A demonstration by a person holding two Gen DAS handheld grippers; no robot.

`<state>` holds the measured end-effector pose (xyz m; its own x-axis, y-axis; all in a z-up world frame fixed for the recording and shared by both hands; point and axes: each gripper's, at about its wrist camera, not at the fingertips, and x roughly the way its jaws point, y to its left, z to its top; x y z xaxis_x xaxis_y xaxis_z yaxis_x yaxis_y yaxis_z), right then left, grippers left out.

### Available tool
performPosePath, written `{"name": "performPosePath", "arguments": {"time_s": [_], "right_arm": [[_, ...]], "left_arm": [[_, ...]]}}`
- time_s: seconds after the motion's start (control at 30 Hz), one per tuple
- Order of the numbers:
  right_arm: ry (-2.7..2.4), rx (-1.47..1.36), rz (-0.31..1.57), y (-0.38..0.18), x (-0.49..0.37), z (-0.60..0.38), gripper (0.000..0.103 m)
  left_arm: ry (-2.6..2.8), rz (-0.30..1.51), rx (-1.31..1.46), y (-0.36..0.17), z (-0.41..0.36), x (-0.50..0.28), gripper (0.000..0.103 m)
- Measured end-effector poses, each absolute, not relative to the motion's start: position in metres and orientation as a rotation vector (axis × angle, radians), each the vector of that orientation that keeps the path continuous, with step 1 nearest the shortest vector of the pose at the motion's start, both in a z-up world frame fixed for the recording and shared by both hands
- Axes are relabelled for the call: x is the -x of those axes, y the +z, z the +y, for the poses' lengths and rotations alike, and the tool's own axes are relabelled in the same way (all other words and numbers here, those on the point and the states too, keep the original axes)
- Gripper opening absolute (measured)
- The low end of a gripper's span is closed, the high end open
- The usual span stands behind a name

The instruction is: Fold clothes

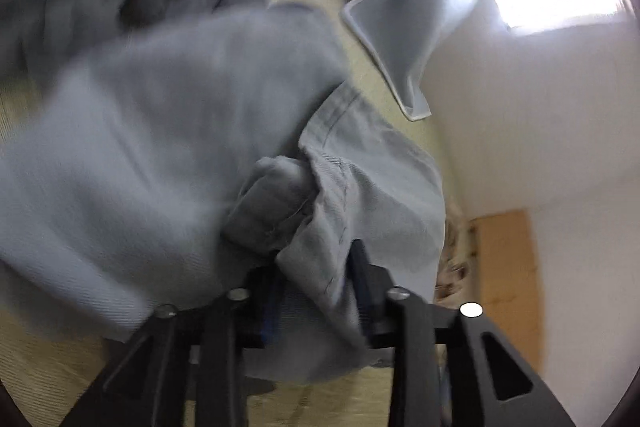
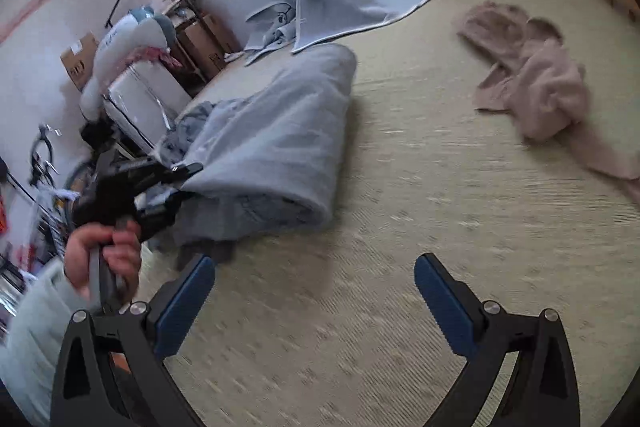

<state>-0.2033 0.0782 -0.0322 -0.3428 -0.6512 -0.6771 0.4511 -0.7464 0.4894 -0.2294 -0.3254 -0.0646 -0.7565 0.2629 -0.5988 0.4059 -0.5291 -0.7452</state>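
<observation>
Left wrist view: the left gripper point(image 1: 316, 291) is clenched on a bunched, seamed edge of the grey-blue garment point(image 1: 160, 147), which billows ahead of and to the left of the jaws over the pale mat point(image 1: 40, 367). The cloth looks like soft, light-to-middling twill, limp rather than stiff; the stitched hem between the jaws seems the surest hold.

Right wrist view: the right gripper point(image 2: 314, 301) stands released, nothing between its blue pads point(image 2: 184, 307). The garment lies ahead-left of the jaws, the left gripper at its near end; a pink garment point(image 2: 540, 87) lies crumpled well ahead-right.

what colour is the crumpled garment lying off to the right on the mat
Dusty pink garment, clearest in the right wrist view.
</observation>
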Motion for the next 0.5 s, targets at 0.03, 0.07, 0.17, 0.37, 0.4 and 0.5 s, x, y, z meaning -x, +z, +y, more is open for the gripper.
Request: {"name": "performPosePath", "arguments": {"time_s": [0.03,0.07,0.17,0.37,0.4,0.5], "right_arm": [[-2.081,-1.222,-0.328,-0.037,0.214,0.074,0.102],[-2.047,-1.240,-0.374,-0.042,0.225,0.070,0.102],[-1.930,-1.321,-0.525,-0.064,0.262,0.056,0.102],[-1.816,-1.450,-0.620,-0.101,0.320,0.026,0.102],[-1.789,-1.471,-0.621,-0.106,0.326,0.021,0.102],[-1.728,-1.468,-0.649,-0.113,0.338,0.012,0.102]], "left_arm": [[-2.457,1.453,-1.065,-0.062,-0.326,0.230,0.059],[-2.452,1.435,-1.045,-0.056,-0.330,0.233,0.068],[-2.421,1.400,-1.037,-0.061,-0.353,0.221,0.085],[-2.356,1.333,-1.029,-0.072,-0.400,0.195,0.085],[-2.345,1.321,-1.027,-0.074,-0.408,0.191,0.085],[-2.302,1.320,-1.054,-0.087,-0.432,0.178,0.085]]}}
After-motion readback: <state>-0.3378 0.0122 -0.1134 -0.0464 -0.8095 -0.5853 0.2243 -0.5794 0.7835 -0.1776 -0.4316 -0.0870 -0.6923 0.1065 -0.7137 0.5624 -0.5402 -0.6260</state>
